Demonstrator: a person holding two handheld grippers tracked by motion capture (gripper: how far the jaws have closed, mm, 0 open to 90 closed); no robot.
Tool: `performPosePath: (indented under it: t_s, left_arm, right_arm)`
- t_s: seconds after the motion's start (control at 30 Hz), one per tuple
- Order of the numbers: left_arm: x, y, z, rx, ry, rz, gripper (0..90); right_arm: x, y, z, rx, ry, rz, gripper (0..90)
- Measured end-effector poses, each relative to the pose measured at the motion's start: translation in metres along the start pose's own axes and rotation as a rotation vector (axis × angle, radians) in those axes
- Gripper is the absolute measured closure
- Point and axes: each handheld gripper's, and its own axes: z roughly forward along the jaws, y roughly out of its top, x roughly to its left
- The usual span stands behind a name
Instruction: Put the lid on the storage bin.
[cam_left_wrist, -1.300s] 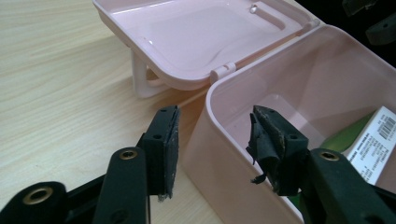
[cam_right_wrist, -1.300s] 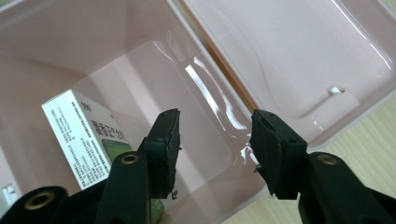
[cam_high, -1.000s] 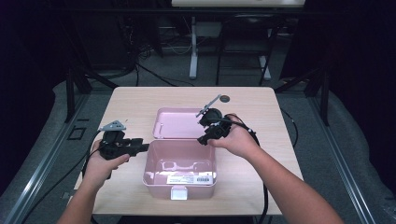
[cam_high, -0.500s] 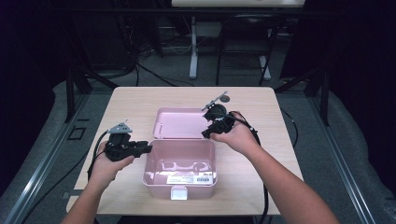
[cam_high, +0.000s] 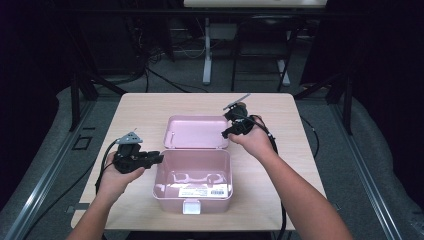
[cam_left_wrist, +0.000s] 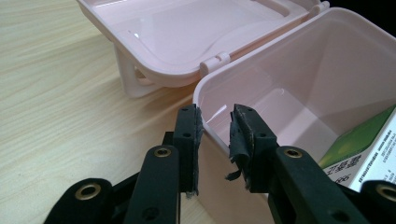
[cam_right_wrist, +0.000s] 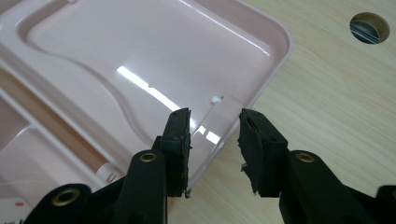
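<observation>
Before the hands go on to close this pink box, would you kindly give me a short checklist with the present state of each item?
1. Lid fully open, lying flat behind the box: ok.
2. Right gripper open with the lid's edge between its jaws: ok; no grip yet.
3. Left gripper open astride the box's side wall, ready to steady it: ok; not clamped.
4. Carton inside sits below the rim: cannot tell.
5. Hinge joined at the back: ok.
6. Front latch free of obstruction: ok in the high view.
</observation>
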Motion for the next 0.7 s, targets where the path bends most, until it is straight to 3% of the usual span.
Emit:
performPosePath:
  t_s: [0.33,0.7]
  left_arm:
    - [0.0,0.0,0.001,-0.001,0.002,0.001,71.3]
    - [-0.001,-0.001,0.003,-0.004,0.011,-0.009,70.8]
  right_arm:
    - [-0.014,0.006,0.018,-0.018,-0.046,0.09,64.6]
    - [-0.021,0.011,0.035,-0.015,-0.076,0.147,66.6]
